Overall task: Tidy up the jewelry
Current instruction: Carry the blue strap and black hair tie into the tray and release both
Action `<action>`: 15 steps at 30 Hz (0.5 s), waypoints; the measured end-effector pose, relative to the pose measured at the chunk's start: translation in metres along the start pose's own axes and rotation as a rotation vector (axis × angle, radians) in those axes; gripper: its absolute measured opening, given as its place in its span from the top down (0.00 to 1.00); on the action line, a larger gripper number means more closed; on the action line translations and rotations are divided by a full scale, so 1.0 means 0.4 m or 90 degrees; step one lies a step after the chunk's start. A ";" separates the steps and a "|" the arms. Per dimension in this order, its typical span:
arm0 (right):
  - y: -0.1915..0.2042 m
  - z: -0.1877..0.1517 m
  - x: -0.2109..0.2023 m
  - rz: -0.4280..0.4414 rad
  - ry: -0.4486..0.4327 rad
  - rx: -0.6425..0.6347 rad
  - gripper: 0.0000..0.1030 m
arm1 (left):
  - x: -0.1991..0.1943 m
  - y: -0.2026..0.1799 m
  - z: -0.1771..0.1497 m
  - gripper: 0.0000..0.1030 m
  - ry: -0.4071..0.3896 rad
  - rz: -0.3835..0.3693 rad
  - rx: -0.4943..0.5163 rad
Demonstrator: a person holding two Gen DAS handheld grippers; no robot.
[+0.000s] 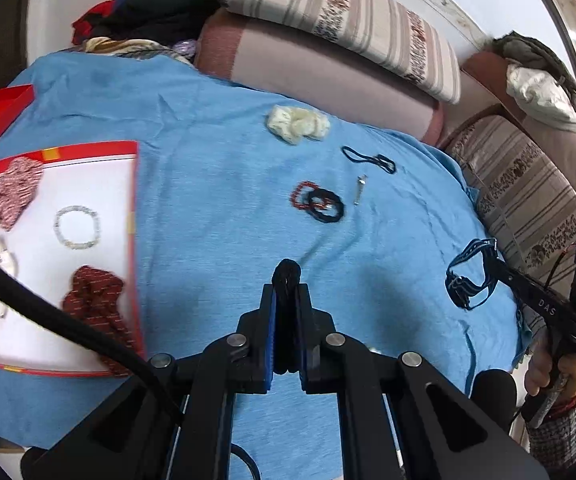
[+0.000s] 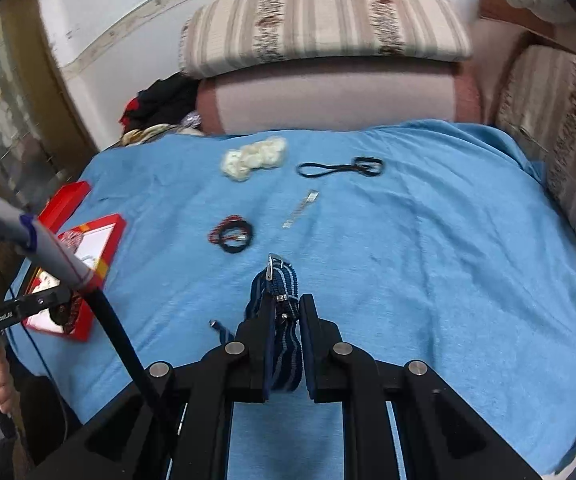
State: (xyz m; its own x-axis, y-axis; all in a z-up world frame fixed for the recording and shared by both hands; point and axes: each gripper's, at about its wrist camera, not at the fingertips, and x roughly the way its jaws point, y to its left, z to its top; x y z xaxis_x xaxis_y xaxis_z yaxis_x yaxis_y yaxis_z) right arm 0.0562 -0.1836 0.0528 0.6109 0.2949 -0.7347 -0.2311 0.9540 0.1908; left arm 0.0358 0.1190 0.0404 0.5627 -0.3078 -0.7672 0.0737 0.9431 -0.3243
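Jewelry and hair accessories lie scattered over a blue cloth (image 1: 216,168) spread before striped sofa cushions (image 2: 324,20). At the left edge, a red-rimmed white tray (image 1: 88,148) holds a pale bead bracelet (image 1: 77,227), a pink patterned scrunchie (image 1: 15,190), a dark red scrunchie (image 1: 98,300) and a white patterned piece, partly hidden behind a black cable.

Left claw (image 1: 287,292) is clamped on a black hair tie (image 1: 287,276), whose looped end pokes out above the blue-padded fingers, held above the cloth just right of the tray.

Right claw (image 2: 286,308) is clamped on a navy-and-light-blue striped strap (image 2: 284,344) with a metal buckle at its tip, near the front of the cloth; the left wrist view shows the strap dangling in a loop from it.

On the cloth between them, a red bead bracelet (image 1: 302,196) overlaps a black hair tie with a metal charm. Just beside that pair rests a small silver clip (image 1: 359,189). Farther back sit thin black elastic bands (image 1: 368,159) and a cream scrunchie (image 1: 298,122). Dark clothing (image 1: 148,12) is heaped at the far left corner.
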 end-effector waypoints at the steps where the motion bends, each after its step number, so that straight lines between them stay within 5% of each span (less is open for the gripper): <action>1: 0.020 0.004 0.006 0.009 0.002 -0.008 0.88 | -0.008 0.014 -0.001 0.92 -0.002 0.005 -0.004; 15: 0.380 0.109 0.138 0.161 0.034 -0.115 0.88 | -0.133 0.402 -0.055 0.92 -0.035 0.124 -0.164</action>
State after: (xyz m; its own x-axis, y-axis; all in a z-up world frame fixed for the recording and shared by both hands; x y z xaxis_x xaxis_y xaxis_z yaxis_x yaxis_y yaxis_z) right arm 0.0876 -0.0199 0.0696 0.4771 0.5142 -0.7127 -0.5043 0.8244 0.2572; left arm -0.0002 0.2844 0.0168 0.5895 -0.1106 -0.8001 -0.2471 0.9184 -0.3090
